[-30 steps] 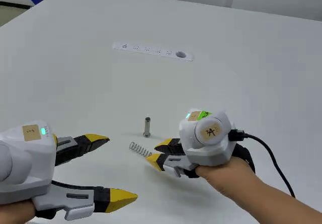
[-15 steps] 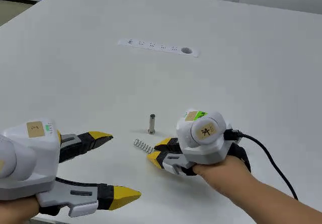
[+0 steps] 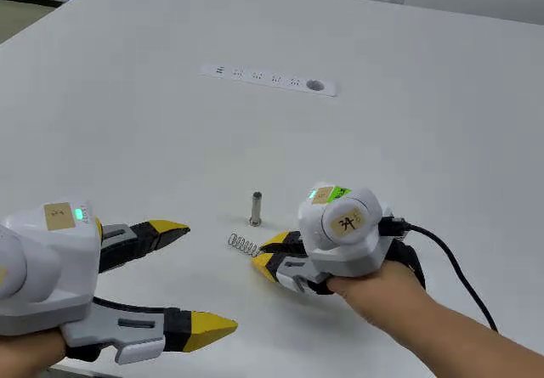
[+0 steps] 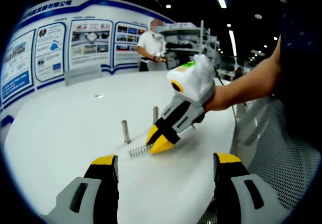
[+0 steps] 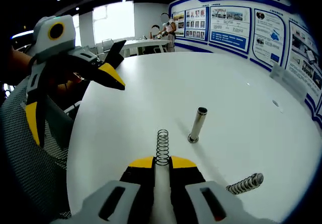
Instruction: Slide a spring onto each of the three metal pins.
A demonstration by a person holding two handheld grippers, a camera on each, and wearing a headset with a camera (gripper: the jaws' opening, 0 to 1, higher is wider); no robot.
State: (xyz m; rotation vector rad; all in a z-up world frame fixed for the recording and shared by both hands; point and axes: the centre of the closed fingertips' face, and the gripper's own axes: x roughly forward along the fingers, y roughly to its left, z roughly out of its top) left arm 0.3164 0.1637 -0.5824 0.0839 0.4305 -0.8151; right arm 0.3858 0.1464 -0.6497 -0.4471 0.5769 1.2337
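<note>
Small grey steel coil spring [image 3: 243, 244] [image 5: 162, 146] [image 4: 136, 151]: one end is pinched between the yellow tips of my right tool [image 3: 263, 255] [image 5: 156, 162], and the rest of the coil projects straight forward from them, low over the white bench [image 3: 127, 98]; whether it rests on the surface I cannot tell

Short upright grey metal pin [image 3: 256, 208] [image 5: 196, 125] [image 4: 126, 132]: it stands bare on the bench just beyond the spring's free end, near it but apart; in the right gripper view it stands a little to the right of the line of the coil

Second metal pin with a spring around its shaft [image 5: 245, 182]: it sits at the lower right of the right gripper view, beside my right tool; its attitude is not clear through the fisheye

My right tool is closed narrow on the spring, carried in my right hand [image 3: 374, 289]; a black cable [image 3: 450, 259] leaves its rear toward my forearm

My left tool [image 3: 200, 276] [image 4: 166, 159] is spread wide and holds nothing; it is at the near edge of the bench, its yellow tips pointing toward the spring and well apart from it

Long white power strip [image 3: 268, 80]: it lies flat on the bench, well beyond the pin
</note>
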